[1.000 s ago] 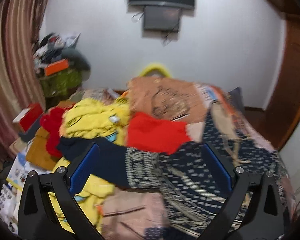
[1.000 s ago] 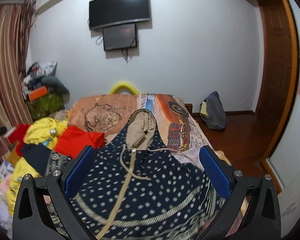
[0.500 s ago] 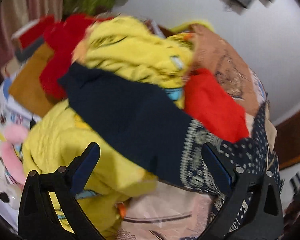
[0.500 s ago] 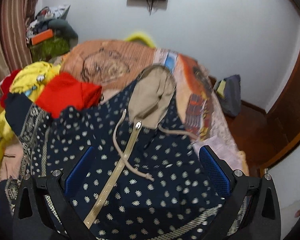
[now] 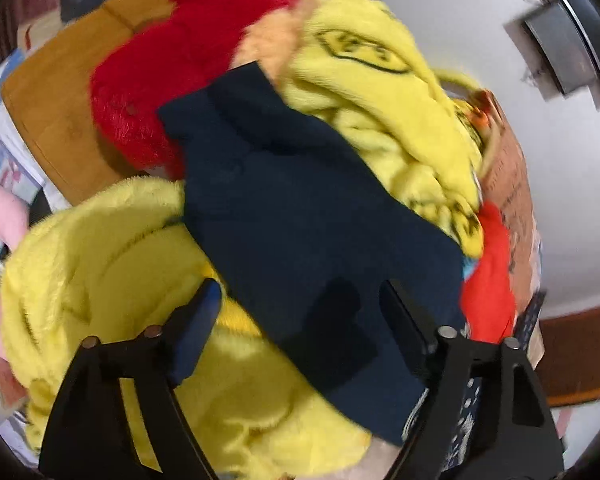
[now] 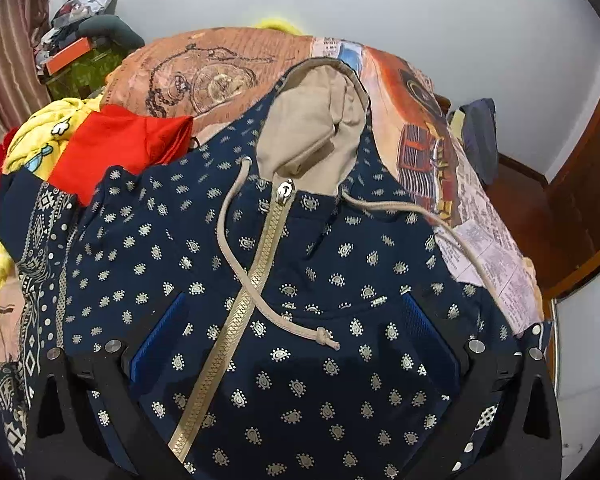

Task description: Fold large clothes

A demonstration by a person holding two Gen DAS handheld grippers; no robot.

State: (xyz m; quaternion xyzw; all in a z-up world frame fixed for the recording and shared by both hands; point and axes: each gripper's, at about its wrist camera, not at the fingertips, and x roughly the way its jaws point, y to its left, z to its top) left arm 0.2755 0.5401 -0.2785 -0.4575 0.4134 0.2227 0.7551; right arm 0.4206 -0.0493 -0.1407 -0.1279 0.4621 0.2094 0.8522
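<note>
Hoodie [image 6: 300,300] lies flat on bed [image 6: 480,240], hood far from me. I bring my left gripper [image 5: 300,308] over its dark sleeve [image 5: 300,220]; jaws just closing, not pinching yet. Sleeve runs up-left from jaws. My right gripper [image 6: 296,332] wide open over chest.

Both wrist views look steeply down, close over the hoodie [image 6: 300,320].

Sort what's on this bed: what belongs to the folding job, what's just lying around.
In the job:
- navy patterned hoodie, laid flat
- its plain navy sleeve, between the closing left gripper pads
- right gripper, open above the chest

Lying about:
- yellow fleece
- red garment
- wall screen
</note>
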